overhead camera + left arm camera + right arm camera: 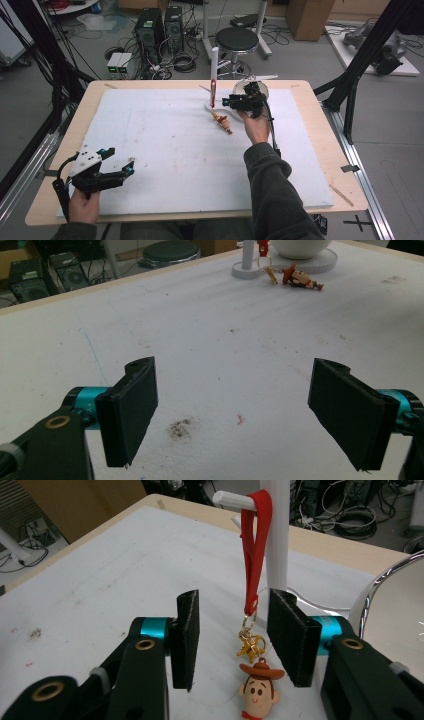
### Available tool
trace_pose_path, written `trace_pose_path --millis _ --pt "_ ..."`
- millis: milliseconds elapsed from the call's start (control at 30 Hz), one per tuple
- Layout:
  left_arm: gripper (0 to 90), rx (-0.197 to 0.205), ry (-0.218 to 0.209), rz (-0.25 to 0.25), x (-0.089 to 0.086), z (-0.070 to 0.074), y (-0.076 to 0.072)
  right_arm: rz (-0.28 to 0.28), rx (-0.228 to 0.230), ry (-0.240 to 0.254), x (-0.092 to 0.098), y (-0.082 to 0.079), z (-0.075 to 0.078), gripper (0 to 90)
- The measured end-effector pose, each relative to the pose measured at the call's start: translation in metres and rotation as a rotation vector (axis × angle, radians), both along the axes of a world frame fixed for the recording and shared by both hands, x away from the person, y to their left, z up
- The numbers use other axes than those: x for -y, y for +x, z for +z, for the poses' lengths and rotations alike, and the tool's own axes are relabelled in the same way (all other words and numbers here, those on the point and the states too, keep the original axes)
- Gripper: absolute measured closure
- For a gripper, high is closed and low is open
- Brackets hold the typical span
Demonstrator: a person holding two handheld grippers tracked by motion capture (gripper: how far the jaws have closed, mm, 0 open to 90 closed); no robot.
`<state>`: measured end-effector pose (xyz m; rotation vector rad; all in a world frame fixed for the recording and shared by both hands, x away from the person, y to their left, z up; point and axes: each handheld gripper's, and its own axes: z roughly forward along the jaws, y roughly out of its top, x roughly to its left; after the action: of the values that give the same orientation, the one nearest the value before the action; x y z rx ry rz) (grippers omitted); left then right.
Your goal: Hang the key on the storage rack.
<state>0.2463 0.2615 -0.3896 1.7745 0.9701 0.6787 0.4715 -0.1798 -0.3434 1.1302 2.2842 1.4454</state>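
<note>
Your right gripper (232, 637) stands part open, holding nothing; between its jaws lies the cowboy keychain (259, 688), small and light. Just beyond, its red strap (255, 550) hangs limp from the stand's peg (232, 500) (soft, grip there).

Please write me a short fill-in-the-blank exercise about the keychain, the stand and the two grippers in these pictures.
1. The red strap hangs from a peg on the white ____.
2. The cowboy figure on the keychain lies on the ____ board.
3. The jaws of the right gripper stand on either side of the keychain without ____ it.
4. The left gripper, near the person's side of the table, has its jaws ____ with nothing between them.

Missing words: stand; white; touching; open
</note>
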Motion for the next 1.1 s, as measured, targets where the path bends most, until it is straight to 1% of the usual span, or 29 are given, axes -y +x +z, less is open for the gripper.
trace_pose_path --millis 33,67,100,233,500,533,633,933,1100 --pt "20.4 0.000 0.001 0.001 0.000 0.000 0.000 0.004 0.009 -0.001 0.001 -0.001 -0.001 52.6" --pt "20.4 0.001 -0.004 0.001 0.001 0.000 0.000 0.004 0.006 -0.002 0.002 -0.001 -0.001 50.8" --pt "20.4 0.000 -0.004 -0.001 0.001 0.000 0.000 0.005 -0.006 0.005 0.002 -0.002 -0.002 50.0" --pt "20.4 -0.002 -0.004 -0.003 0.000 0.000 0.000 0.024 0.002 0.009 0.005 -0.007 -0.004 45.2" --pt "20.4 0.001 -0.005 -0.006 0.002 0.000 -0.001 0.045 0.002 0.006 0.007 -0.016 -0.005 38.5" --pt "20.5 -0.001 -0.005 -0.005 0.002 0.000 -0.001 0.044 0.000 0.008 0.007 -0.018 -0.004 37.9" --pt "20.4 0.000 -0.003 -0.007 0.002 0.000 -0.001 0.047 0.016 0.016 0.008 -0.021 -0.002 36.8" --pt "20.5 -0.001 -0.004 -0.004 0.002 0.000 -0.003 0.049 0.022 0.026 0.012 -0.030 -0.002 31.4" --pt "20.4 -0.004 0.000 -0.008 0.002 0.000 -0.002 0.048 0.024 0.032 0.016 -0.034 -0.002 30.7"
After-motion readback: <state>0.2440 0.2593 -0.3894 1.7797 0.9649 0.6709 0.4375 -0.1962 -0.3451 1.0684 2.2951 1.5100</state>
